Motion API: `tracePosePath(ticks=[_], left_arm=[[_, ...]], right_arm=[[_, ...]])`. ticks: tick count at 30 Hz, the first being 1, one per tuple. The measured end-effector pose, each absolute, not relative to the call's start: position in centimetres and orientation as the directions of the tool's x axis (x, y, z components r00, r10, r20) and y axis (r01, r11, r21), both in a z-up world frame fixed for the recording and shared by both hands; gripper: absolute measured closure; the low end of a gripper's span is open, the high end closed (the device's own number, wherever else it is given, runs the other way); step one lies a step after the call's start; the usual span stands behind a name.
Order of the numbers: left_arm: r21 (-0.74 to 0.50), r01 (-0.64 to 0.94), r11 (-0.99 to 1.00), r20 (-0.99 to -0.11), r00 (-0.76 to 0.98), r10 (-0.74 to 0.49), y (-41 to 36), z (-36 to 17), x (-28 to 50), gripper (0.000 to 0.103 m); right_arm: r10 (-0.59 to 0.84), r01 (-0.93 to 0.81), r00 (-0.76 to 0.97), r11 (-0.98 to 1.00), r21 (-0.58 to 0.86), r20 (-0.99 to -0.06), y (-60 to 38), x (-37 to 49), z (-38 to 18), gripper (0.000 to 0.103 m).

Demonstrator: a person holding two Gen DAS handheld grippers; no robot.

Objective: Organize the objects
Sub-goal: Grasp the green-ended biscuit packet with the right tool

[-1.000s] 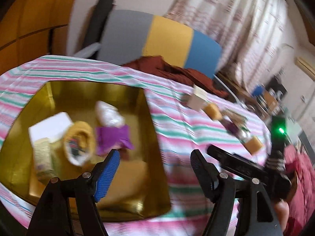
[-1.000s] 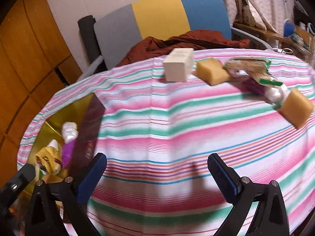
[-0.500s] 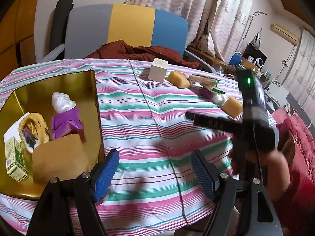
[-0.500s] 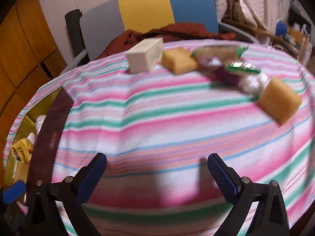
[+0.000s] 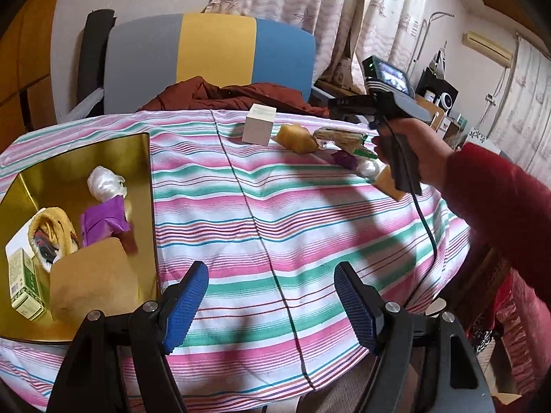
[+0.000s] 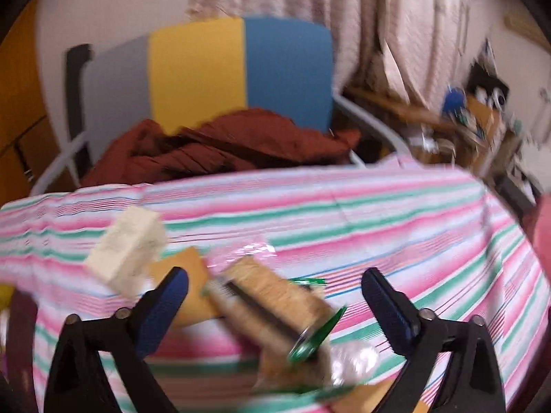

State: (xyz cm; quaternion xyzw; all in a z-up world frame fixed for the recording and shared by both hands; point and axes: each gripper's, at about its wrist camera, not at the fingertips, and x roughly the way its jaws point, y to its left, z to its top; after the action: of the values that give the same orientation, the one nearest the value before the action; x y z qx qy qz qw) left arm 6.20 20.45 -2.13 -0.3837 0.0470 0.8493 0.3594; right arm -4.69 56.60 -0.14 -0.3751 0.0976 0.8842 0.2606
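Tan biscuit packet in clear green-edged wrapper (image 6: 272, 306): on striped counter (image 6: 378, 220), long axis diagonal, upper-left to lower-right | right hand-held gripper (image 6: 275, 292): jaws wide, just narrowing, astride packet, contact unclear | left hand-held gripper (image 5: 272, 296): wide, empty

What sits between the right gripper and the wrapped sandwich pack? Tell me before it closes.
Nothing visible does. The right gripper has open jaws, which have just been closing, and the sandwich pack already lies between them, untouched by the pads. The cream box and a yellow sponge crowd its left finger.
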Motion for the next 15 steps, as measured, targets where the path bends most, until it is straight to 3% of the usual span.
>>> tracePosePath(ticks=[3, 5, 9, 13, 15], left_arm=[[-0.19, -0.648, -0.738, -0.69, -0.446, 0.57, 20.6, -2.2, 6.2, 0.026], [-0.192, -0.646, -0.739, -0.693, -0.444, 0.568, 20.8, -2.4, 6.1, 0.026], [-0.208, -0.65, -0.731, -0.703, -0.42, 0.574, 21.5, -2.9, 6.0, 0.026], [-0.199, -0.666, -0.719, -0.708, -0.41, 0.576, 22.1, -3.2, 6.6, 0.026], [-0.196, -0.672, -0.714, -0.708, -0.407, 0.578, 22.2, -3.2, 6.8, 0.026]], right_arm=[[0.308, -0.562, -0.54, -0.825, 0.063, -0.783, 59.0, -5.5, -2.4, 0.028], [0.252, -0.531, -0.565, -0.84, 0.112, -0.786, 58.7, -4.9, -3.4, 0.029], [0.215, -0.408, -0.616, -0.91, 0.074, -0.757, 54.6, -2.5, -3.7, 0.03], [0.059, -0.248, -0.656, -0.959, 0.14, -0.752, 49.5, 0.9, -4.9, 0.03], [0.012, -0.202, -0.679, -0.964, 0.17, -0.734, 47.4, 3.1, -5.4, 0.024]])
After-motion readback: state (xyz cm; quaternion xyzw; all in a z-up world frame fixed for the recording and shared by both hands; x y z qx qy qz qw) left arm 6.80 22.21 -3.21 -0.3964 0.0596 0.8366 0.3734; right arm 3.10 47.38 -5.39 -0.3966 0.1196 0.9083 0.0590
